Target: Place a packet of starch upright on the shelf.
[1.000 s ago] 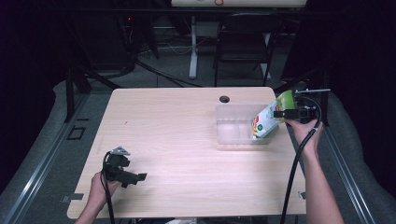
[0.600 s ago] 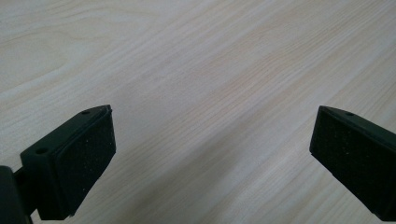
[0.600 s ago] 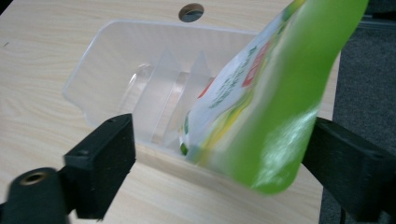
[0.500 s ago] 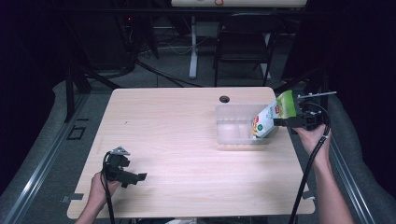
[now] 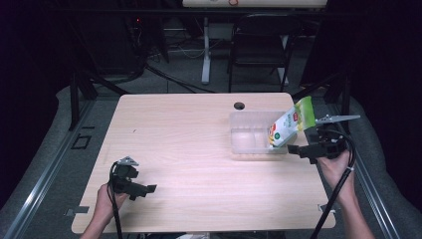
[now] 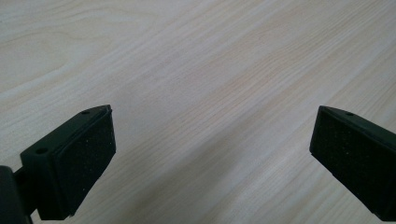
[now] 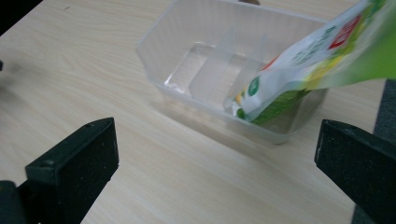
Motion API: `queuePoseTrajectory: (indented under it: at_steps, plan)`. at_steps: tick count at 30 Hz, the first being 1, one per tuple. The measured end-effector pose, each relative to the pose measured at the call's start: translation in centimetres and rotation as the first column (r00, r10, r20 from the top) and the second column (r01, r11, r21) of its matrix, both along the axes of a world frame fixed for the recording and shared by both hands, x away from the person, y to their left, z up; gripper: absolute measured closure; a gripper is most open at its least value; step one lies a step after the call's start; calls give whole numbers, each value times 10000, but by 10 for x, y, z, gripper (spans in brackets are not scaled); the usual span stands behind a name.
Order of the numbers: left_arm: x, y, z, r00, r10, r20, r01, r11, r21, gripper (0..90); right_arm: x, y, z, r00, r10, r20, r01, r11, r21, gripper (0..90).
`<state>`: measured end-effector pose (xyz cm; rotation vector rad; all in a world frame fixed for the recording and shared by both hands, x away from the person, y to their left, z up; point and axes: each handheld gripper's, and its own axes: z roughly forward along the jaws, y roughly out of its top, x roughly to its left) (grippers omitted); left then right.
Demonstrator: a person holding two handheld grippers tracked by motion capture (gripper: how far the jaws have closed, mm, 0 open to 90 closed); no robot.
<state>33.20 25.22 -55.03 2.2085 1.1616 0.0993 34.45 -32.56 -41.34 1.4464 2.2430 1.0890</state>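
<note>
Pouch [image 5: 290, 127] tilted in clear bin [image 5: 249, 144], right hand-held gripper [image 5: 301, 149] open beside

lab/studio | black drapes [image 5: 30, 74] | floor cables [image 5: 164, 74] | lone table [image 5: 189, 149]

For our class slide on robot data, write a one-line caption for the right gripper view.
Open black fingers frame a clear divided bin with a green snack pouch leaning inside.
</note>
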Motion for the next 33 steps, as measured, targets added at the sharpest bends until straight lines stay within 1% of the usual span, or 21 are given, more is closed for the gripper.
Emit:
queuePoseTrajectory:
  at_steps: [2,4,5,6,10,13,15,17,19,21,24,25,27,29,30,31,32,33]
  plan:
    - [0,0,0,10000,45,-3,-45,10000,-24,3,-8,3,-3,9998,113,139,-113,9999,6,0]
    - [0,0,0,10000,51,4,-51,10000,-15,3,-17,7,-6,9996,252,138,-254,9996,92,0]
    - [0,0,0,10000,-7,1,7,10000,17,3,-20,9,-9,9993,342,153,-342,9994,-23,0]
    - [0,0,0,10000,14,-2,-14,10000,-21,3,-24,11,-11,9990,405,165,-405,9992,-20,0]
    - [0,0,0,10000,-1,-4,1,10000,8,3,-36,20,-24,9976,696,-17,-696,9976,-58,0]
    - [0,0,0,10000,-6,-12,6,10000,36,3,-45,24,-31,9968,792,-64,-794,9965,-244,0]
    - [0,0,0,10000,-15,-12,15,10000,33,3,-50,25,-38,9961,873,-159,-873,9962,-34,0]
    - [0,0,0,10000,20,5,-20,10000,6,3,-56,26,-47,9965,833,-122,-834,9965,-74,0]
    - [0,0,0,10000,-17,1,17,10000,30,3,-61,28,-56,9974,723,-46,-725,9966,-381,0]
    - [0,0,0,10000,-12,-9,12,10000,37,3,-66,28,-65,9973,717,-143,-721,9969,-325,0]
    - [0,0,0,10000,-26,3,26,10000,66,3,-69,26,-78,9983,564,-136,-573,9953,-786,0]
    - [0,-1,0,10000,-31,18,31,10000,76,3,-70,25,-82,9987,486,-121,-495,9951,-851,0]
    - [0,0,0,10000,-20,21,19,10000,56,3,-70,23,-91,9985,512,-207,-522,9972,-526,0]
    - [0,0,-1,10000,22,38,-23,10000,56,3,-69,23,-96,9979,525,-392,-551,9961,-690,0]
    - [1,0,-1,10000,30,23,-30,10000,60,3,-68,22,-99,9980,505,-387,-531,9962,-696,5]
    - [1,-1,-1,10000,42,24,-42,10000,70,3,-67,21,-101,9977,530,-417,-553,9969,-563,5]
    - [1,-1,-1,10000,44,34,-44,10000,59,3,-67,21,-101,9972,538,-526,-572,9962,-661,8]
    - [1,-1,-1,10000,29,38,-29,10000,54,3,-67,20,-102,9974,517,-506,-555,9955,-766,12]
